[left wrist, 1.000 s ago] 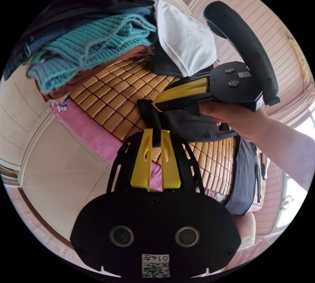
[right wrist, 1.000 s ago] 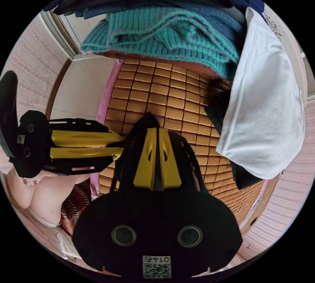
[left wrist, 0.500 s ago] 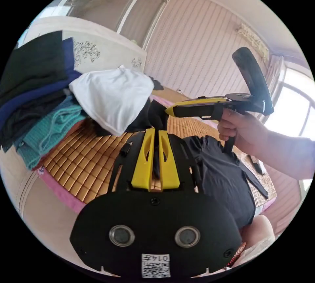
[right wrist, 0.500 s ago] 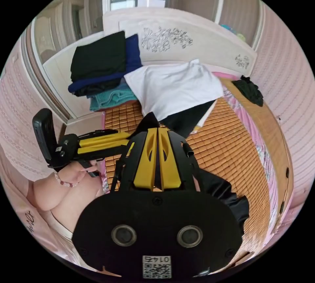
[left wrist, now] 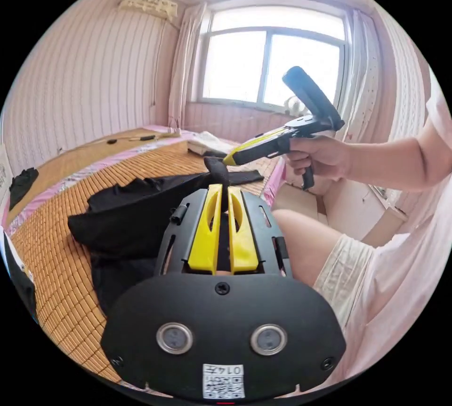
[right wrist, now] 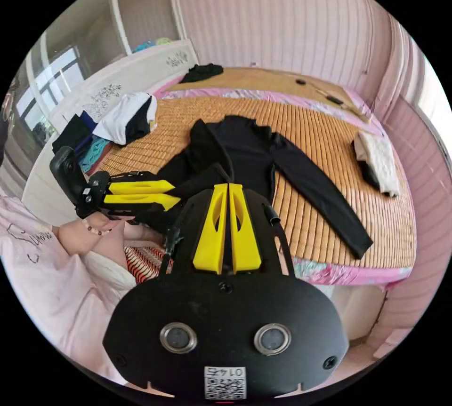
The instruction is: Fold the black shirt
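pinching a bunched tip of the black shirt in the left gripper, jaws drawn nearly together with dark cloth poking up between them. hovering just beside it, the right gripper, jaws pressed close and apparently nipping the same bunch at the tip, though too tight an angle for telling whether both jaws are biting. lying spread across the woven bamboo mat on the bed, the black shirt, one long sleeve trailing out toward the mat's edge, the near part lifted and gathered toward the two claws. looking from the right gripper view, the right gripper sitting with jaws almost touching, only a dark sliver between; the left gripper alongside, jaws close and parallel. judging the fabric: thin, soft, light, sagging and creasing freely, not slippery on the ribbed mat, so probably dragging and rumpling rather than sliding. gripping best at seams, probably: shoulders, hem corners, cuffs, where doubled cloth gives the jaws something firm. waiting in the far corner, folded clothes stacked near the headboard.
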A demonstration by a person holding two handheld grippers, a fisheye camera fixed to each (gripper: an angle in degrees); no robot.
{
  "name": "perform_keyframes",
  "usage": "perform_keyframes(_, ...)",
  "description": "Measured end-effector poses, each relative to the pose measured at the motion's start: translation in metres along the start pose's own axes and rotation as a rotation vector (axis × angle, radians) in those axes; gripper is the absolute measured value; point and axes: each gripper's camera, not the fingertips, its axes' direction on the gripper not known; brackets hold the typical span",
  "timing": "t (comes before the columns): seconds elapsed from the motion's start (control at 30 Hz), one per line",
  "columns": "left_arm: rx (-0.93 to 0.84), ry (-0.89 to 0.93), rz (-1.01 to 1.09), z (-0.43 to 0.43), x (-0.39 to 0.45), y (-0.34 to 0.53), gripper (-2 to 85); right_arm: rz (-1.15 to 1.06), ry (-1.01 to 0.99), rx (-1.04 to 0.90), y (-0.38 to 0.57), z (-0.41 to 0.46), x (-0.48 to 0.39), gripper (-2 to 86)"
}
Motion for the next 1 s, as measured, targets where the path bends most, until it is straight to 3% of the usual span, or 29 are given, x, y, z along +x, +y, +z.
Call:
perform_keyframes(0.13,-0.171,0.110,-0.094,0.065,0.008,0.049,0.0,0.071,-0.054,-0.068,0.030,0.025,0.027,0.0)
perform_keyframes(0.47,-0.266,0.166,-0.043,0.146,0.022,0.082,1.7,-0.043,-0.002,-0.134,0.035,-0.002,0.063,-0.2)
perform_keyframes(0.73,-0.340,0.300,-0.011,0.212,0.018,0.120,5.9,0.035,0.072,-0.246,0.036,-0.006,0.106,-0.4)
perform_keyframes(0.8,-0.345,0.257,-0.011,0.210,0.002,0.128,6.1,0.031,0.057,-0.232,0.028,-0.010,0.113,0.2)
perform_keyframes(1.0,-0.375,-0.121,-0.099,0.188,-0.131,0.160,5.7,-0.086,-0.065,-0.103,-0.051,0.001,0.126,6.2)
